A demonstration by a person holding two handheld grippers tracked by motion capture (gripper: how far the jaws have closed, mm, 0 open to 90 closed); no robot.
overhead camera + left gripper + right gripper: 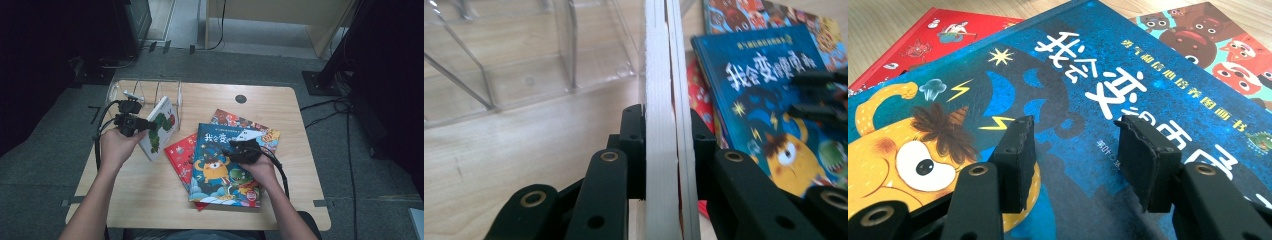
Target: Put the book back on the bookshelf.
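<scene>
My left gripper (146, 125) is shut on a white picture book (161, 127) with a green caterpillar on its cover. The book stands tilted on its lower edge at the table's left. In the left gripper view both pads clamp the book's page edge (663, 75). A blue monster book (220, 170) lies on top of a red book (179, 152) and a third colourful book (235, 121). My right gripper (234, 149) stands open over the blue cover (1098, 75), nothing between its jaws. Whether its tips touch the cover I cannot tell.
A clear plastic divider rack (145, 92) stands at the back left of the wooden table (280, 115), just behind the white book. A round hole (241, 99) sits near the far edge. Dark stands and cables surround the table.
</scene>
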